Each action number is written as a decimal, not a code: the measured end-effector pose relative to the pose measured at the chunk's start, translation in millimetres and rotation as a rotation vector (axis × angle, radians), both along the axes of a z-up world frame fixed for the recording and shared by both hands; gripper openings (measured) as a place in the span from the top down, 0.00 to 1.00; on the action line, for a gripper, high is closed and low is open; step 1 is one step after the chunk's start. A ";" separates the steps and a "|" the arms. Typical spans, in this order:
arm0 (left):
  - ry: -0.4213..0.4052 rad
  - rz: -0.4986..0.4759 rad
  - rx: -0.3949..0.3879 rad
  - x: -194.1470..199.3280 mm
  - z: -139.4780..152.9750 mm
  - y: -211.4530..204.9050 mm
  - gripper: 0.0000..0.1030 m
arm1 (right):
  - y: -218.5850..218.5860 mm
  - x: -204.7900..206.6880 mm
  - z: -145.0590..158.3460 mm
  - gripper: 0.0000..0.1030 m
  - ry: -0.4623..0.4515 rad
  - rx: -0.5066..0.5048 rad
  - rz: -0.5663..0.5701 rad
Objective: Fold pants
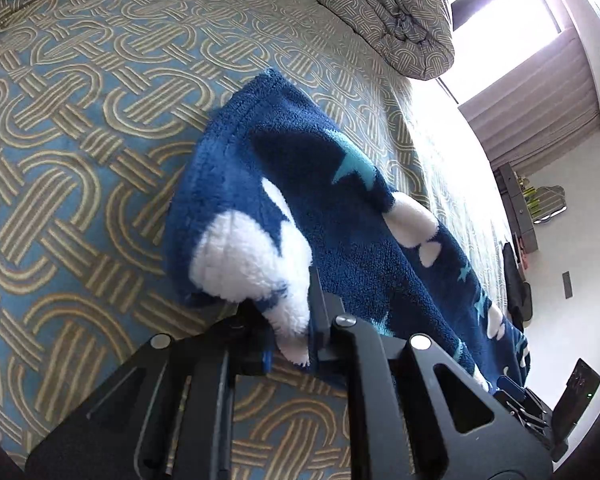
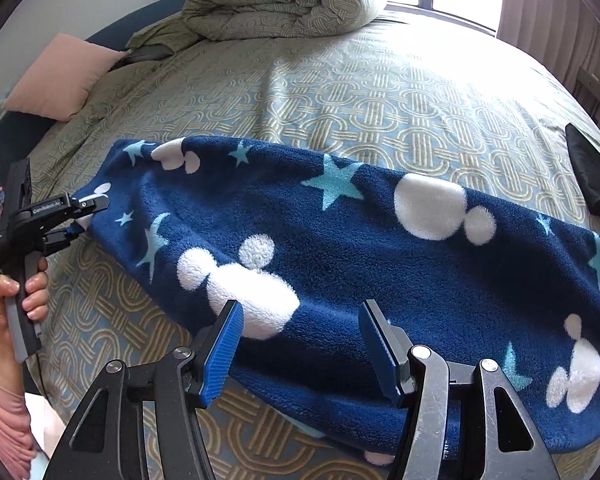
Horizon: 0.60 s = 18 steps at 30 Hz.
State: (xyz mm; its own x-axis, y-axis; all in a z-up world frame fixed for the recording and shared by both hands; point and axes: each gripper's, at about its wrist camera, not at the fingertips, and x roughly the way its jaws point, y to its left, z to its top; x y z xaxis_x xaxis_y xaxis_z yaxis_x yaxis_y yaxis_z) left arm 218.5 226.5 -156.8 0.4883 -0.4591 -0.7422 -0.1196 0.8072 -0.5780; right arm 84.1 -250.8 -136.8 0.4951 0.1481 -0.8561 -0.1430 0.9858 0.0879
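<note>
1. Across the bed (image 2: pixel 380 92), whose cover has an interlaced blue-and-tan pattern, the pants (image 2: pixel 340 248) lie as one long navy fleece band with white shapes and pale stars, running from the left side of the right wrist view to its right edge. A heaped duvet (image 2: pixel 276 4) and a pink pillow (image 2: pixel 60 76) sit well beyond them, near the head of the bed.

2. Progress, as I judge it: the pants look laid out lengthwise and perhaps already doubled leg on leg, since only one wide band shows. The crosswise folds that would make a compact stack seem still to be done. How many layers lie there I cannot tell.

3. One end of the band is lifted slightly off the cover where the left gripper (image 1: pixel 296 332) has it; the rest rests flat.

4. Left gripper: its jaws are pinched nearly together on a white fleecy corner of the pants, and the cloth bulges out above them. A person's hand (image 2: pixel 24 292) holds its handle.

5. Right gripper (image 2: pixel 300 344): its jaws stand about half open, astride the near edge of the pants, and the blue pads (image 2: pixel 220 356) do not press on the fleece. It holds nothing.
</note>
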 end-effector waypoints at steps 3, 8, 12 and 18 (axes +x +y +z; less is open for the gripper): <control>-0.094 0.006 -0.011 -1.9 27.4 9.2 0.89 | -0.6 -0.8 0.3 0.41 -0.001 0.010 -0.004; -0.206 -0.002 0.099 -8.9 63.9 13.4 0.88 | -6.2 -3.2 4.3 0.41 -0.012 0.035 -0.007; -0.040 0.006 0.256 -6.4 15.8 15.7 0.79 | -13.0 -2.8 -1.9 0.41 0.006 0.064 -0.024; -0.082 0.041 0.209 -21.3 15.3 26.1 0.49 | -20.7 -6.6 -3.3 0.41 0.020 0.039 -0.023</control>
